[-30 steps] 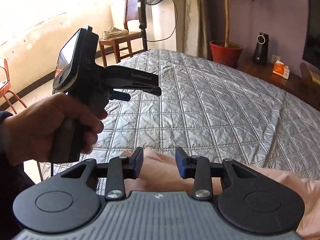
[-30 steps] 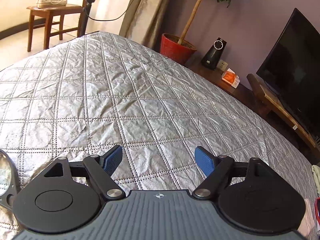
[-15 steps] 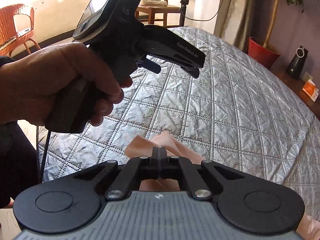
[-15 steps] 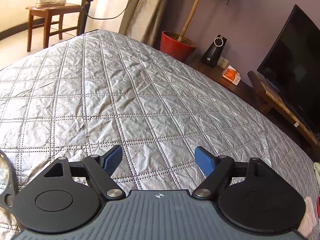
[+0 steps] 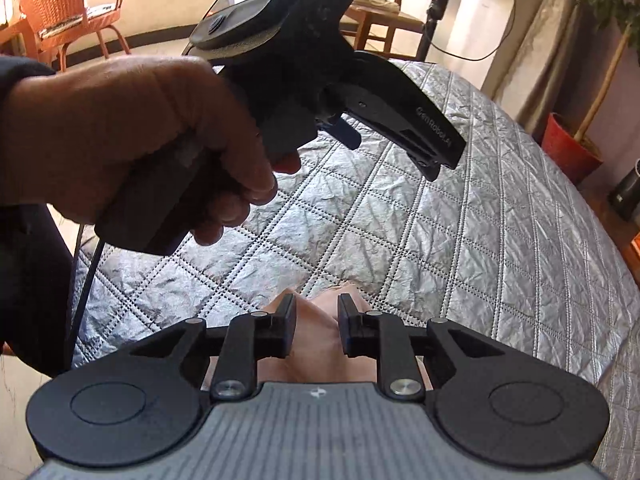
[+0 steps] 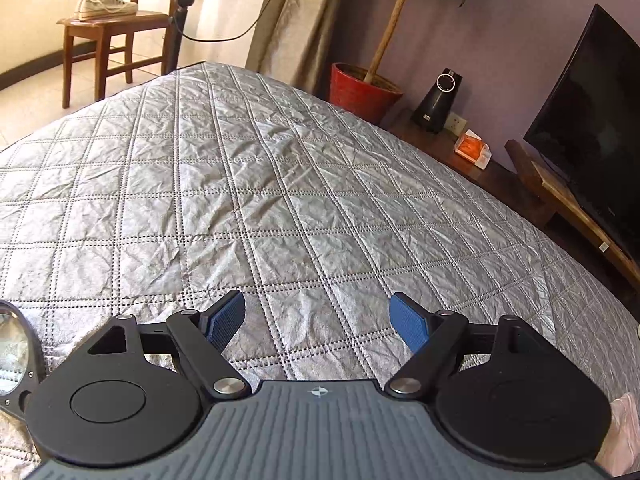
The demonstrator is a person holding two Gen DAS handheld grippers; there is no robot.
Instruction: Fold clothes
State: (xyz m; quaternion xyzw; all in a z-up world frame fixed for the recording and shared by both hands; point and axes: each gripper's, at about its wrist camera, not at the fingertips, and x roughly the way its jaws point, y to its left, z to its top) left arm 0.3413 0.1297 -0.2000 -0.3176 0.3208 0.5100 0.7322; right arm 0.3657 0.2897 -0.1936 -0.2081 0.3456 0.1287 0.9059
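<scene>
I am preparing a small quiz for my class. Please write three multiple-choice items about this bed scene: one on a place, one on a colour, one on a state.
1. Where do the shoes lie?
A. on the wooden chair
B. on the bed
C. on the floor

2. What colour is the plant pot?
A. blue
B. red
C. white

3. How does the right gripper stand?
A. shut on cloth
B. shut, with nothing in it
C. open, with nothing in it

Answers:
1 A: the pale shoes rest on the chair seat.
2 B: the pot beside the curtain is red.
3 C: its blue pads stand far apart, with only the silver quilt beyond them.
</scene>
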